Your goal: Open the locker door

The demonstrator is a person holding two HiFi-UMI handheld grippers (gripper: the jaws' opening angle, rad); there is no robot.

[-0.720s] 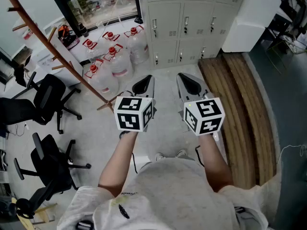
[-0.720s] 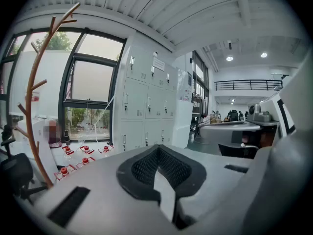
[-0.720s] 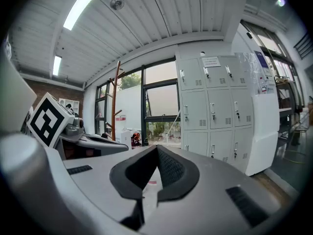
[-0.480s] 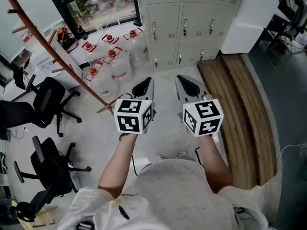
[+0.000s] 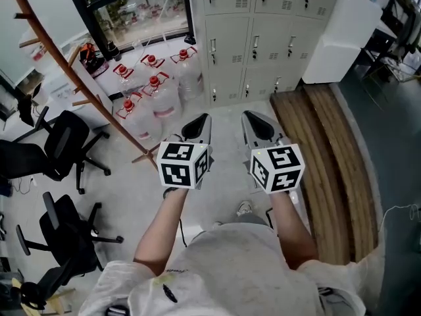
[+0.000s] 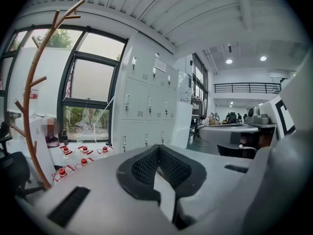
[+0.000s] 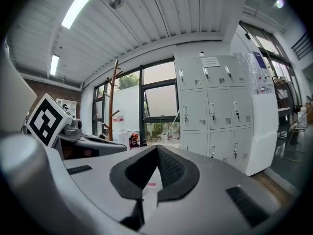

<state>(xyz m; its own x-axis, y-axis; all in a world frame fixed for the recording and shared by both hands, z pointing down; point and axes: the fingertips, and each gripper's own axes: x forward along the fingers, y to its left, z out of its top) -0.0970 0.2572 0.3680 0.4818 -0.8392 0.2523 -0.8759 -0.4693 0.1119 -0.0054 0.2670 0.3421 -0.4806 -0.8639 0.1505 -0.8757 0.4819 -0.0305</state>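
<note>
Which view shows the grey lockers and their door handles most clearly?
The right gripper view: the lockers stand nearly front-on there, doors and handles plain. The head view shows the lockers steeply from above, upper rows cut off. The left gripper view shows the lockers smaller and at an angle.

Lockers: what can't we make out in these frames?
Head view: the top rows of the lockers are cut off by the upper edge.
Head view: the lockers' right end is hidden behind the white unit.
All views: the door handles are too small to tell the latch type or whether any is locked.
Right gripper view: the print on the notice on a top door is too small to read.
</note>
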